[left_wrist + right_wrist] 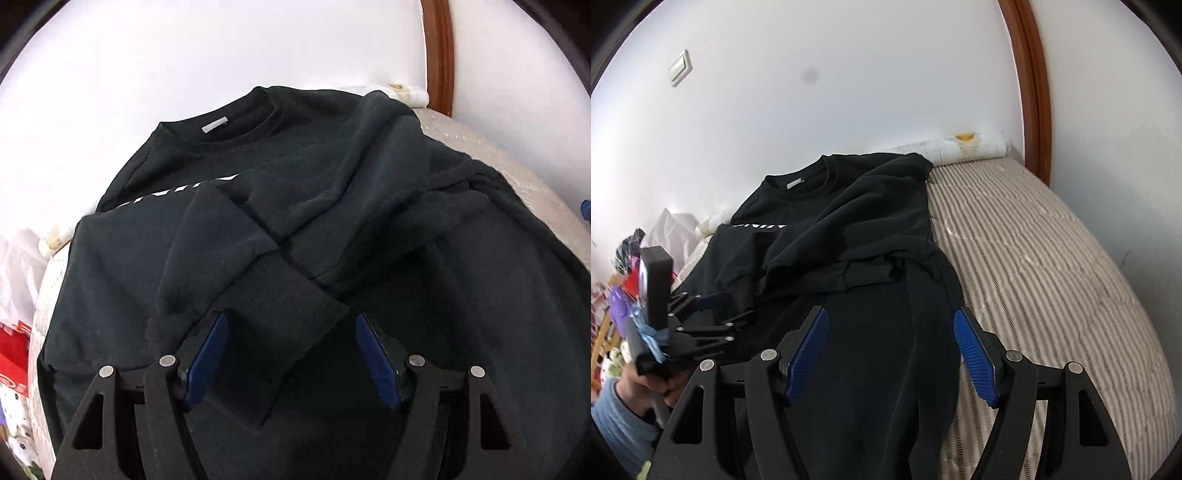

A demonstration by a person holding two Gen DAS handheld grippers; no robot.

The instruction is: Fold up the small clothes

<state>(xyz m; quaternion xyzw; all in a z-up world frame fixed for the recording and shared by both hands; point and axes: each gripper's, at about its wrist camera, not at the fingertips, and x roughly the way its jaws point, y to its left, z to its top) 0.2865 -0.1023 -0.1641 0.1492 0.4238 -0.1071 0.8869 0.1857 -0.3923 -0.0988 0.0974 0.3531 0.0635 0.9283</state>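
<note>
A black sweatshirt (314, 206) lies flat on a beige ribbed mattress (1052, 258), collar and white label toward the wall. Both sleeves are folded in and cross over the chest, partly hiding white lettering (177, 192). My left gripper (291, 319) is open just above the garment's lower middle, with a sleeve cuff (288, 314) lying flat between its blue pads, which do not press on it. My right gripper (891, 312) is open over the sweatshirt's (871, 229) lower right part, near its side edge. In the right wrist view the left gripper (727, 308) shows at the left, held by a hand in a blue sleeve (617, 417).
A rolled white cloth (971, 146) lies at the head of the mattress against the white wall. A wooden door frame (1034, 92) stands at the right. Colourful clutter (14, 350) and a white plastic bag (672, 229) sit left of the mattress. Bare mattress stretches to the right.
</note>
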